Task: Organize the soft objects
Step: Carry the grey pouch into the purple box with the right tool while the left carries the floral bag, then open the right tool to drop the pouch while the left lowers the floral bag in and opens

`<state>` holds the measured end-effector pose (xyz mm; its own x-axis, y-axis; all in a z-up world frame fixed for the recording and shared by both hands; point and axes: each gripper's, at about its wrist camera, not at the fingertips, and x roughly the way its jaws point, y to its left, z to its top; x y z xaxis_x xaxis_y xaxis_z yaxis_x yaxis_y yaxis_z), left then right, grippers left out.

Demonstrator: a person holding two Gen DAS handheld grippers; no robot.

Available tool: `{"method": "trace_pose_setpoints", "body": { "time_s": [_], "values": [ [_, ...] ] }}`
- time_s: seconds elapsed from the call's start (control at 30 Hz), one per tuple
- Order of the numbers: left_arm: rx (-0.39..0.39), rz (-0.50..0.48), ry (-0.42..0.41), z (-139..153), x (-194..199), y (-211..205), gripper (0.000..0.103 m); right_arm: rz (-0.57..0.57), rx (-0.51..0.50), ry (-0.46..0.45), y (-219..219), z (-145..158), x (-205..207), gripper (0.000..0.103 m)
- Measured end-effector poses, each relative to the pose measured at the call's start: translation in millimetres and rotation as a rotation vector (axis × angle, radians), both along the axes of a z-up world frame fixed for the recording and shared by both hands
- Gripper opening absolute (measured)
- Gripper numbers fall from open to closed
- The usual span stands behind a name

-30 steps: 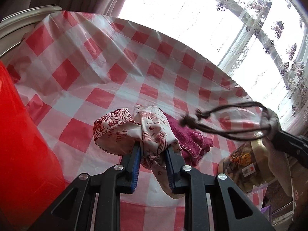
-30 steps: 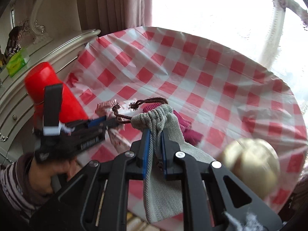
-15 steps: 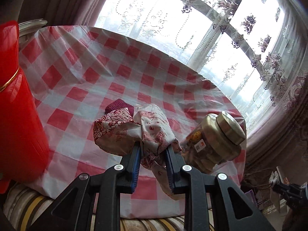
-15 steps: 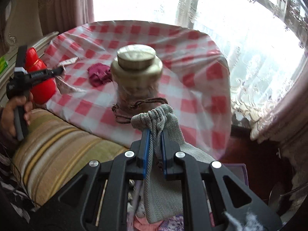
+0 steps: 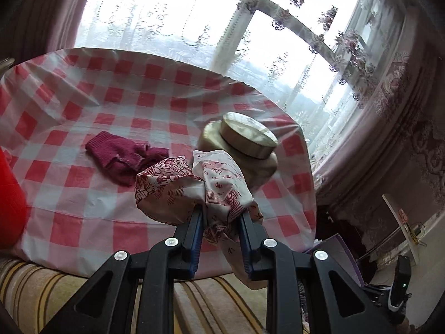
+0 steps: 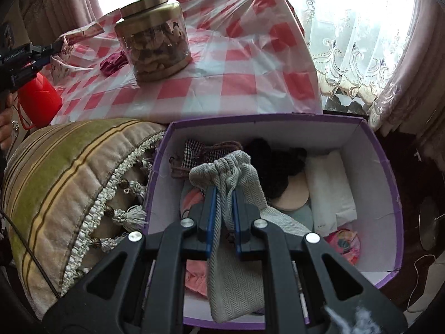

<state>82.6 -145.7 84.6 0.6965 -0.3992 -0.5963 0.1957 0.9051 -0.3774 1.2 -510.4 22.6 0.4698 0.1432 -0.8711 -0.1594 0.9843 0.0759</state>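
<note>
Grey herringbone drawstring pouch [image 6: 236, 250] is pinched near its gathered neck by the right tool [image 6: 222, 194], whose blue-padded fingers [image 6: 210, 217] are pressed onto the fabric; the pouch body hangs down over the purple cardboard box [image 6: 389, 194]. Inside the box lie a checked cloth with brown cord [image 6: 194, 150], a dark knitted item [image 6: 267, 161], a white folded piece [image 6: 328, 189], pink fabric [image 6: 194, 272] and a round beige pad [image 6: 292, 192].

Red-printed white cloth [image 5: 194, 186] is bunched and clamped in the left tool [image 5: 219, 214], held above the near edge of the surface, which is draped in a red-and-white checked cover [image 5: 111, 97]. A maroon knitted glove [image 5: 119, 156] lies flat on the cover, behind the cloth. A glass jar with a gold lid [image 6: 155, 39] stands on the surface near the corner closest to the box. A red container [image 6: 39, 100] sits at the left edge. A striped, tasselled cushion [image 6: 69, 183] lies just beside the box.
</note>
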Motion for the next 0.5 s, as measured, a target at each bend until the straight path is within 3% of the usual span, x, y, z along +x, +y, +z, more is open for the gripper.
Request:
{"method": "trace_pose_setpoints", "body": {
  "time_s": [0.2, 0.37, 0.47, 0.5],
  "values": [
    [0.029, -0.111, -0.003, 8.2, -14.9, -45.3, 0.025, 0.036, 0.073, 0.062, 0.6, -40.9, -2.0, 0.016],
    [0.061, -0.219, 0.012, 6.1, -27.3, -86.0, 0.025, 0.016, 0.071, 0.192, -8.1, -81.3, -3.7, 0.055],
    [0.073, -0.298, 0.036, 2.6, -33.9, -110.1, 0.025, 0.012, 0.101, 0.155, -17.1, -69.4, -18.1, 0.071],
    [0.073, -0.324, 0.049, 0.5, -35.2, -116.9, 0.025, 0.009, 0.102, 0.139, -20.2, -63.1, -22.9, 0.072]
  ]
}}
